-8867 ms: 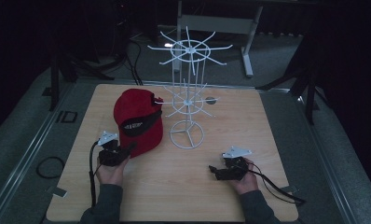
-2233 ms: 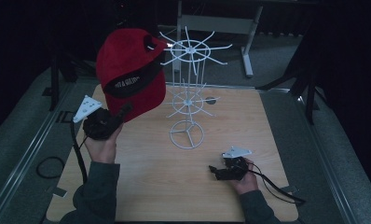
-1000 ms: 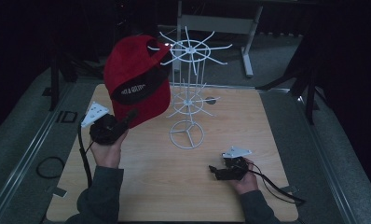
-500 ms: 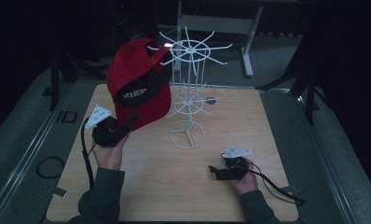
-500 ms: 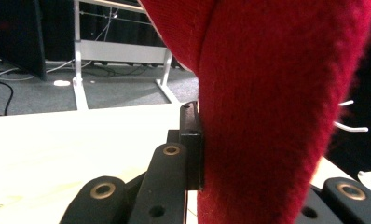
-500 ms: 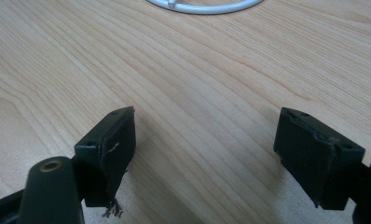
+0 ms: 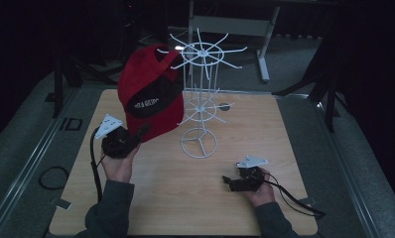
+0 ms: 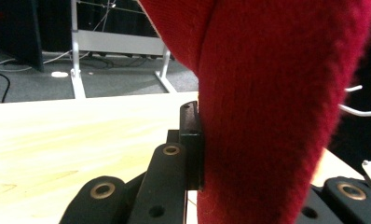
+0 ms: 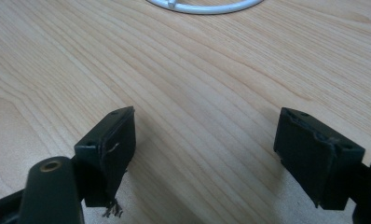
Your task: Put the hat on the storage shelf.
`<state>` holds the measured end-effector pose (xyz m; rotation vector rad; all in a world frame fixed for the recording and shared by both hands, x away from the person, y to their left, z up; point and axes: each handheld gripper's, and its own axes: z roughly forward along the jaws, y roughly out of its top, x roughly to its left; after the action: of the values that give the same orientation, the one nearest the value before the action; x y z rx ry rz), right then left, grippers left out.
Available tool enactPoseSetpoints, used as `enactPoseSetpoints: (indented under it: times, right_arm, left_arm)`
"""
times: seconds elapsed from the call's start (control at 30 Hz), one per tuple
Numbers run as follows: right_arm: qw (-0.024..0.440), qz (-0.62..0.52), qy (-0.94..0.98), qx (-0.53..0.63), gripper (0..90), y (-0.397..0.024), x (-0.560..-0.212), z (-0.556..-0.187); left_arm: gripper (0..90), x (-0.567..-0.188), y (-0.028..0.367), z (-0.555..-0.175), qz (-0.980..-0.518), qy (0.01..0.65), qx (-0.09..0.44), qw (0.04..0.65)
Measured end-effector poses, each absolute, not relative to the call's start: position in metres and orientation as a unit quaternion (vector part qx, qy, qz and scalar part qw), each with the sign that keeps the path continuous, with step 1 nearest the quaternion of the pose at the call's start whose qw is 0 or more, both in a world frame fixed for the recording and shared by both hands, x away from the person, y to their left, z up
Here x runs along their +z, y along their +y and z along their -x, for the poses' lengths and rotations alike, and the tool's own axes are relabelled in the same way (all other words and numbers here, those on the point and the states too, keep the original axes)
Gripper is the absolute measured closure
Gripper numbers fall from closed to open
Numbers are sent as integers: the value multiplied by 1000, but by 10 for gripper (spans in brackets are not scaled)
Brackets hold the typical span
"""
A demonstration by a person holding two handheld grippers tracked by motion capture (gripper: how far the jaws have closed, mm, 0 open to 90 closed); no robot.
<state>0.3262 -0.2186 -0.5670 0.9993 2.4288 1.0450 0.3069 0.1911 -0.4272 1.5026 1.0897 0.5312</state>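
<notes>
Cap (image 7: 151,94) hangs aloft at the table's (image 7: 265,208) far left beside the white wire rack (image 7: 201,99), pinched by the left gripper (image 7: 136,136) on a raised hand, while the right gripper (image 7: 230,181) rests low at near right. Left gripper view: jaws closed on soft red fabric (image 8: 277,116) (light, floppy, best held at the stiffer brim). Right gripper view: jaws spread wide, empty, over bare wood.

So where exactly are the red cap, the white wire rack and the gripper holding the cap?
red cap (image 7: 151,84): high view, on its crown.
white wire rack (image 7: 199,148): high view, on its round base.
left gripper (image 7: 142,131): high view, at the jaw tips on the cap's edge.
</notes>
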Motion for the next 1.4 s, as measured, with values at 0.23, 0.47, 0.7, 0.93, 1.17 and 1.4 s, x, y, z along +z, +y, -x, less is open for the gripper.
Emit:
enactPoseSetpoints:
  times: [0.23, 0.47, 0.7, 0.93, 1.17, 1.4]
  right_arm:
    - [157, -349, 849, 365, 205, -219, -567, -326]
    - [157, -349, 849, 365, 205, -219, -567, -326]
    - [157, -349, 848, 366, 204, -219, -567, -326]
    - [157, -349, 848, 366, 204, -219, -567, -326]
    - [156, -350, 848, 365, 204, -218, -567, -326]
    - [157, -349, 849, 365, 205, -219, -567, -326]
  left_arm:
    - [845, -434, 189, -308, -645, 467, 221, 563]
    - [844, -438, 189, -309, -649, 467, 220, 559]
    - [841, -444, 189, -311, -656, 468, 214, 552]
    - [806, -447, 192, -311, -662, 461, 202, 555]
    - [640, -445, 191, -311, -667, 456, 205, 553]
    - [541, -448, 190, -311, -666, 468, 215, 539]
